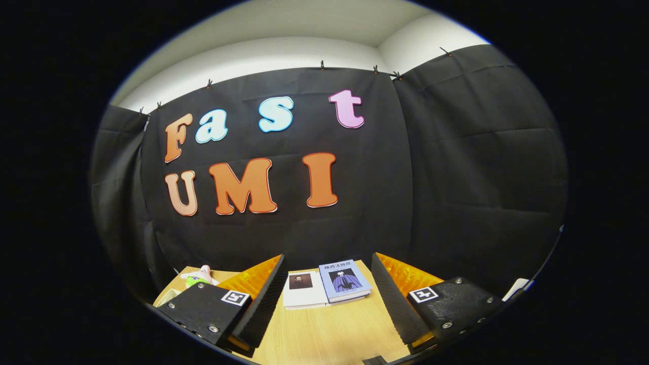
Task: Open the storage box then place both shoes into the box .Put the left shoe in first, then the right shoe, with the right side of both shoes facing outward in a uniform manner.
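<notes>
A: Items, listed left to right, please.

B: Item one: small plush toy, pink and green (199, 277), lying at the far left corner of the light wooden desk (329, 329), just beyond the left finger. A pale object sits beside it at the desk's edge; too little of it shows to identify.

A: Next?

B: Item two: hand-held gripper (324, 294), black body with orange-backed, ribbed black fingers (263, 299), each block carrying a square black-and-white marker. The fingers stand wide apart and hold nothing; bare wood lies between them.

A: And ahead of the fingers?

B: Item three: white paperback book with a small dark portrait on its cover (303, 290), lying flat on the desk, beyond the gap between the fingers. Item four: blue-grey paperback book with a dark cloaked figure on its cover (346, 281), lying flat, touching the white book's right side and overlapping it slightly.

A: Anything at the right?

B: Item five: thin white sheet-like object (516, 288) past the right finger's block, mostly cut off, nature unclear.

A: Storage box and shoes?

B: Cannot place them from this view; the camera faces the black cloth wall (456, 177) behind the desk.
</notes>
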`<state>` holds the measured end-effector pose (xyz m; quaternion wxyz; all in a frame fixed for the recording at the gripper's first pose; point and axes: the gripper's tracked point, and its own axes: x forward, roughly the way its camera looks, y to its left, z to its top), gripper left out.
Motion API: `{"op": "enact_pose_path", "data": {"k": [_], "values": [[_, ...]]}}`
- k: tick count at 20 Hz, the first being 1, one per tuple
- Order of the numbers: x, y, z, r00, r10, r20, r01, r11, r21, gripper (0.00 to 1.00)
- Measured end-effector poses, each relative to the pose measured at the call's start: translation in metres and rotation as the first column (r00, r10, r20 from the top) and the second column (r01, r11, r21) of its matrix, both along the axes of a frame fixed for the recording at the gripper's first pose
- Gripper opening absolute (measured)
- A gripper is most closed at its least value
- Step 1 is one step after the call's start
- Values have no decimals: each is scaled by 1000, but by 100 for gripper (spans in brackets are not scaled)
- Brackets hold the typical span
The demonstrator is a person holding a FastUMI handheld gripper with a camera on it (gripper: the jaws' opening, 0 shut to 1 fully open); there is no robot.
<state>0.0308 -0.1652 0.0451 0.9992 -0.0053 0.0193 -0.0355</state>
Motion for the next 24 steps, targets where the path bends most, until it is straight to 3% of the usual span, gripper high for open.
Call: {"op": "enact_pose_path", "data": {"k": [11,24], "values": [[-9,-21,4,999,-47,20,46,999,9,99],[6,-11,7,1000,-19,24,19,1000,1,99]]}}
